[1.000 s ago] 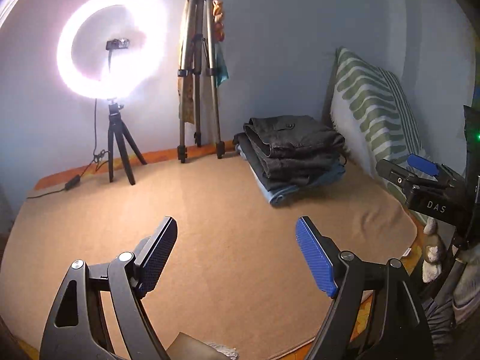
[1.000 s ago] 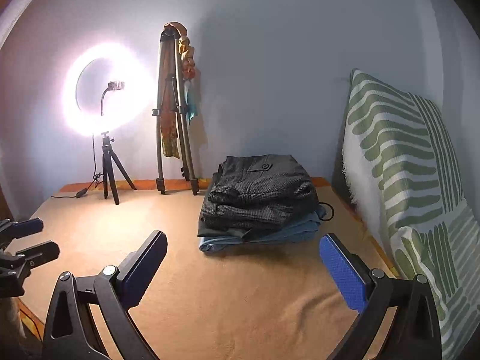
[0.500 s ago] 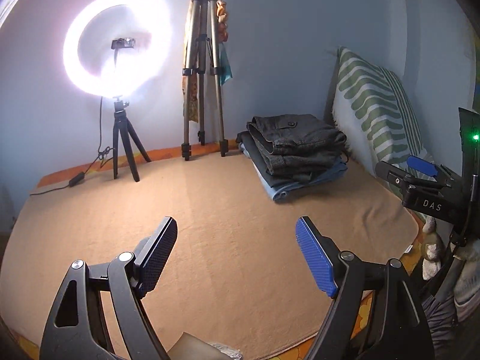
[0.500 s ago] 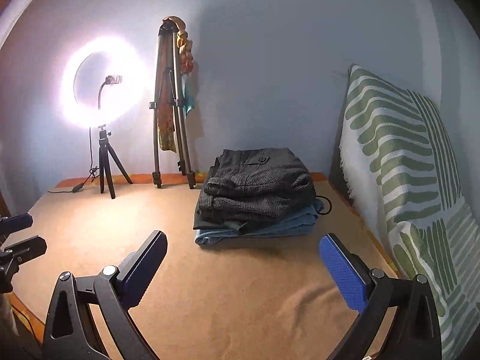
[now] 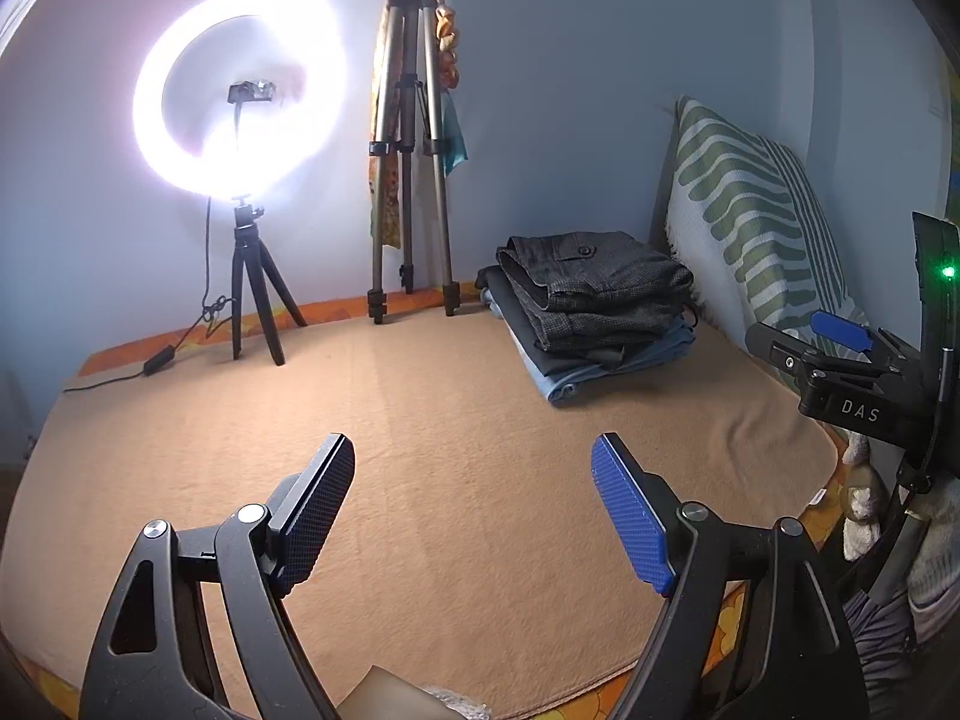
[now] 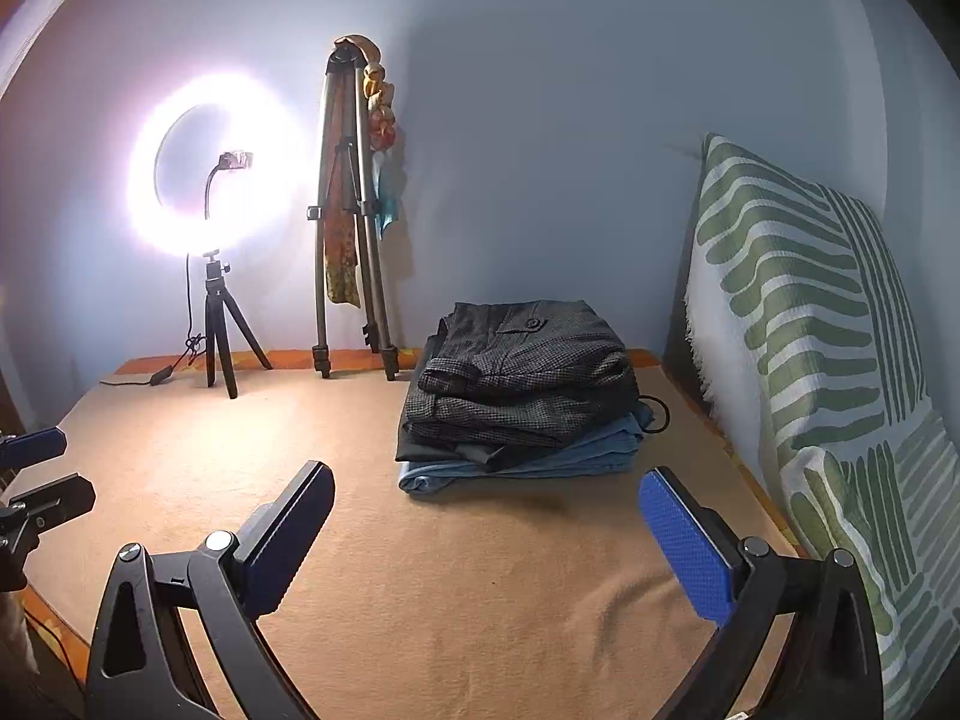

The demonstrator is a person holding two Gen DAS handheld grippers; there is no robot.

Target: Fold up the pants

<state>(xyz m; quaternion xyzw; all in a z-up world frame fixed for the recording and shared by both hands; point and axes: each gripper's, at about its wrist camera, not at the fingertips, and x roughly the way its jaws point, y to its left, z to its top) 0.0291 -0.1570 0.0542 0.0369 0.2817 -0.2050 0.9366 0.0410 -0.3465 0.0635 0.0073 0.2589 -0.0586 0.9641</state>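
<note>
Nothing has shifted over the last second: both the left gripper [image 5: 471, 501] and right gripper [image 6: 486, 531] hover spread and empty, well short of the folded dark checked pants [image 6: 522, 372] topping a neat pile on the tan blanket [image 6: 420, 600], so folding looks finished.

I see a bed covered by a tan blanket [image 5: 456, 456], smooth over most of its spread with a few soft wrinkles toward the right side. An orange patterned sheet [image 6: 360, 358] shows along the far edge by the wall. A stack of folded pants [image 6: 522, 390] rests on the blanket at the far right: dark checked pairs on top, a light blue pair at the bottom. At the far left stands a small black tripod [image 5: 255, 306] carrying a lit ring light, its cable [image 5: 150, 360] trailing along the far edge. Beside it a taller grey tripod [image 6: 354, 276] stands against the wall. A green-and-white striped pillow [image 6: 828, 360] leans along the right edge.
</note>
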